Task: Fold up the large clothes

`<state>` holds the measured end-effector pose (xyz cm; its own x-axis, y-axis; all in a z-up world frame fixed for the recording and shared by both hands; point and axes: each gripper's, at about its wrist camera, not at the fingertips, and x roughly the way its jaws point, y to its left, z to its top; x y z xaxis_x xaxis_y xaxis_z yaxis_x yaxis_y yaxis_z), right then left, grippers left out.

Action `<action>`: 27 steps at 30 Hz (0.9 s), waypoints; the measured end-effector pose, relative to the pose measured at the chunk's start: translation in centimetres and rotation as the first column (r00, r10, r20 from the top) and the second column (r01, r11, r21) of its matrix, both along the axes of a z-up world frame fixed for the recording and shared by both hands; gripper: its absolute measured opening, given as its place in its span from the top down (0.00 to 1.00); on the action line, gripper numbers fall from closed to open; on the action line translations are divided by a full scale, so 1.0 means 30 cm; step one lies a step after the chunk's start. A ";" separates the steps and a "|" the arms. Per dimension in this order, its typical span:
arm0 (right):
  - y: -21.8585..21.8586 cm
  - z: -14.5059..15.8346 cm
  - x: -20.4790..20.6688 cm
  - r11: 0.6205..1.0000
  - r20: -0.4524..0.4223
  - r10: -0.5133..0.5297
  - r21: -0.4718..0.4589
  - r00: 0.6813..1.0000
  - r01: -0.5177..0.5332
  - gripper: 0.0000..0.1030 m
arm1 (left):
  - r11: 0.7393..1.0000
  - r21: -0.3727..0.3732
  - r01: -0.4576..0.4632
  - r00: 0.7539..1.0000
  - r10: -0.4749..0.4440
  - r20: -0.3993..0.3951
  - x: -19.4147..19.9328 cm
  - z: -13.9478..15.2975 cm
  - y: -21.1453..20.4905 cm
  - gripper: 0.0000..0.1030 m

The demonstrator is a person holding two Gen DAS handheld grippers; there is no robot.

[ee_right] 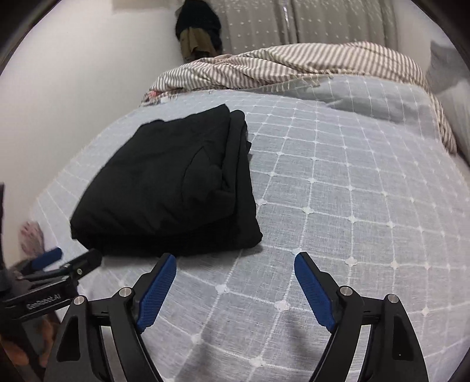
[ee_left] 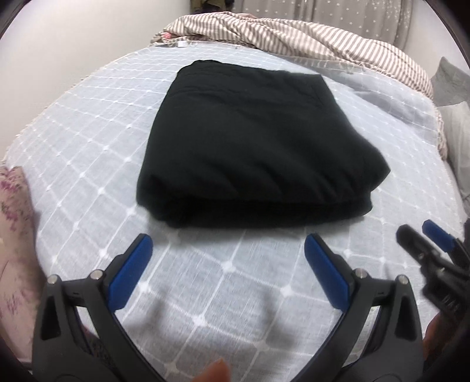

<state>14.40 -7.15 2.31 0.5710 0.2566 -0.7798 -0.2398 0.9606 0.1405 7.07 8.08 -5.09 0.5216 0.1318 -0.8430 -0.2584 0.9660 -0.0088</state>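
1. You have no box or basket in view; the bed (ee_left: 88, 164) alone carries the task's thing.
2. You face one black garment (ee_left: 252, 147), folded into a thick rectangle, lying on the bed's pale blue checked cover just beyond your fingers.
3. Your left gripper (ee_left: 229, 244) has its fingers spread wide and empty, hovering near the fold's near edge.
4. Your right gripper (ee_right: 235, 264) also stands wide apart, holding nothing, with the garment to its far left.
5. One striped blanket (ee_left: 293, 35) is bunched along the far edge; a curtain (ee_right: 293, 23) hangs behind it, and a floral cloth (ee_left: 14, 223) lies at the near left
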 end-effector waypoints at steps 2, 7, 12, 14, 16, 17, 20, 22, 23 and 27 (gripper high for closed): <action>0.024 -0.015 -0.009 0.999 0.001 0.026 -0.038 1.000 -0.026 0.18 | 1.000 0.003 -0.010 1.000 0.010 -0.005 0.003 -0.001 -0.025 0.00; 0.048 -0.043 -0.021 0.994 -0.009 0.056 -0.092 0.998 -0.057 0.18 | 1.000 0.001 -0.019 1.000 0.019 -0.014 -0.009 -0.008 -0.049 0.00; 0.043 -0.044 -0.024 0.995 -0.013 0.060 -0.077 0.998 -0.060 0.18 | 1.000 0.001 -0.030 0.999 0.030 -0.009 -0.014 -0.002 -0.045 0.00; 0.041 -0.045 -0.023 0.996 -0.017 0.062 -0.066 0.998 -0.063 0.18 | 0.999 -0.003 -0.037 0.999 0.037 -0.010 -0.017 -0.002 -0.040 0.00; 0.042 -0.049 -0.023 0.996 -0.023 0.064 -0.065 0.998 -0.065 0.18 | 0.999 -0.002 -0.037 0.999 0.037 -0.009 -0.017 0.000 -0.035 0.00; 0.044 -0.051 -0.022 0.996 -0.024 0.065 -0.066 0.998 -0.067 0.18 | 0.999 -0.003 -0.038 0.999 0.038 -0.009 -0.018 0.001 -0.033 0.00; 0.049 -0.059 -0.022 0.995 -0.031 0.068 -0.071 0.997 -0.070 0.18 | 0.999 -0.006 -0.039 0.999 0.039 -0.007 -0.018 0.002 -0.028 0.00; 0.054 -0.064 -0.022 0.994 -0.036 0.072 -0.074 0.997 -0.074 0.18 | 0.999 -0.007 -0.038 0.999 0.038 -0.007 -0.018 0.002 -0.025 0.00; 0.054 -0.066 -0.022 0.994 -0.037 0.074 -0.076 0.997 -0.076 0.18 | 0.999 -0.007 -0.038 0.999 0.038 -0.007 -0.017 0.001 -0.023 0.00; 0.059 -0.075 -0.022 0.993 -0.044 0.080 -0.083 0.996 -0.083 0.18 | 0.999 -0.006 -0.035 0.999 0.035 -0.015 -0.014 -0.002 -0.018 0.00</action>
<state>13.74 -5.39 0.07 0.5186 0.2329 -0.8227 -0.3134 0.9470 0.0706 6.65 7.53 -5.16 0.5043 0.1448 -0.8513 -0.2920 0.9564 -0.0103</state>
